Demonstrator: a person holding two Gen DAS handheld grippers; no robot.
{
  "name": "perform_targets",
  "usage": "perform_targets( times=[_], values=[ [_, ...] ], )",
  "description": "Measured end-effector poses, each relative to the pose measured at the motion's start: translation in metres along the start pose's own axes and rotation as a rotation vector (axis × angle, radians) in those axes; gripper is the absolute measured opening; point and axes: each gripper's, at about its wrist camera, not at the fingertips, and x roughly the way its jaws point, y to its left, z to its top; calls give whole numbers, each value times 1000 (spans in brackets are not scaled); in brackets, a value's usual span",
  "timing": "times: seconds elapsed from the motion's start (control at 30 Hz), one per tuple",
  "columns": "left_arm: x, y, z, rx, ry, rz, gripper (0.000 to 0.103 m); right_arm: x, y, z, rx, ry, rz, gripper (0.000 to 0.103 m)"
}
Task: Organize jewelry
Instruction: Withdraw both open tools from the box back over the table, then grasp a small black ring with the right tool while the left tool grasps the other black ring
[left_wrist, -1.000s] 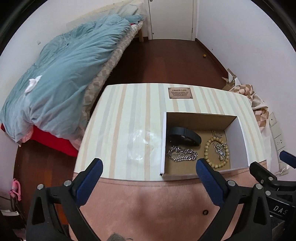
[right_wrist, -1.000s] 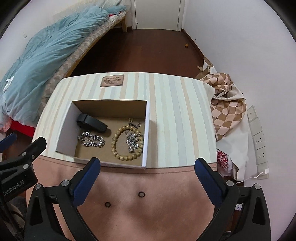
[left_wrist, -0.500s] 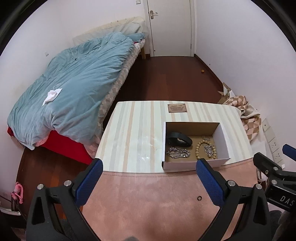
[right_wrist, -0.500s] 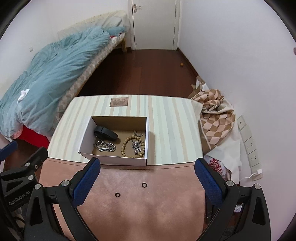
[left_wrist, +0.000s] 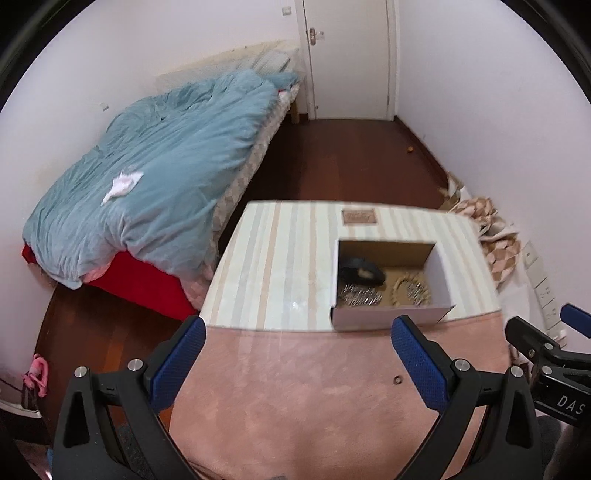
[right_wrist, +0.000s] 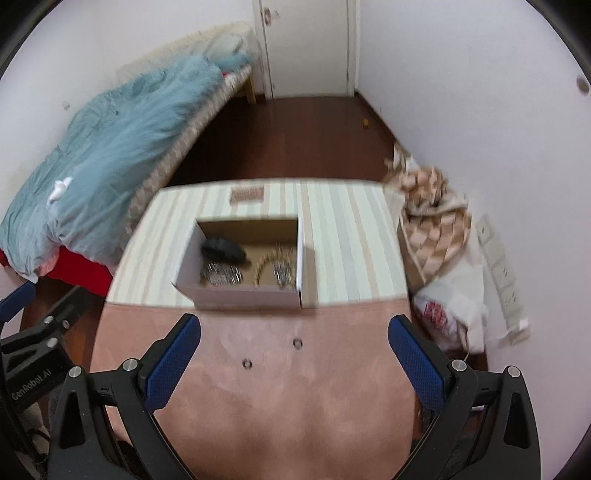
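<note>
An open cardboard box (left_wrist: 391, 318) (right_wrist: 243, 295) sits on the striped part of the table. In it lie a black band (left_wrist: 360, 274) (right_wrist: 223, 250), a silver chain (left_wrist: 360, 296) (right_wrist: 221, 276) and a wooden bead bracelet (left_wrist: 399, 291) (right_wrist: 263, 266) with a silver piece inside it. Two small rings (right_wrist: 297, 343) (right_wrist: 246, 363) lie on the pink mat; one ring (left_wrist: 398, 380) shows in the left wrist view. My left gripper (left_wrist: 299, 363) and right gripper (right_wrist: 293, 363) are both open and empty, held high above the mat's near side.
The pink mat (left_wrist: 314, 398) (right_wrist: 266, 406) covers the table's near half. A bed with a blue duvet (left_wrist: 155, 184) stands at the left. Checkered cloth and bags (right_wrist: 436, 221) lie by the right wall. A door (left_wrist: 351, 55) is at the back.
Both grippers have pulled up and back from the table, so the box and rings look smaller and farther. Both stayed open. Nothing on the table moved.
</note>
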Motion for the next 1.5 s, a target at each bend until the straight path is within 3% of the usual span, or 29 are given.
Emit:
perform_targets(
  times=[0.1, 0.17, 0.23, 0.43, 0.7, 0.8, 0.87, 0.9, 1.17, 1.4, 1.5],
  values=[
    [35, -5, -19, 15, 89, 17, 103, 35, -8, -18, 13, 47, 12, 96],
    [58, -8, -31, 20, 154, 20, 103, 67, -14, -32, 12, 85, 24, 68],
    [85, -12, -45, 23, 225, 17, 103, 93, -21, -44, 37, 111, 61, 59],
    [139, -20, -71, 21, 354, 8, 103, 153, -28, -69, 47, 148, 70, 58],
    [165, -22, -77, 7, 411, -10, 103, 184, -10, -65, -29, 115, 14, 51],
    [168, -21, -77, 2, 419, -12, 103, 185, 0, -65, -86, 90, -24, 35],
    [169, -21, -78, 4, 421, -12, 103, 183, 4, -66, -111, 75, -30, 15],
    [169, -21, -78, 4, 422, -15, 103, 182, 7, -68, -127, 71, -35, 13],
    [159, -47, -79, 25, 403, -74, 103, 161, -24, -72, -15, 56, -9, 13],
    [142, -93, -86, 71, 361, -207, 102, 134, -65, -80, 71, 41, -33, 13],
    [137, -110, -88, 106, 347, -232, 91, 132, -78, -86, 100, 45, -44, 13]
  ],
)
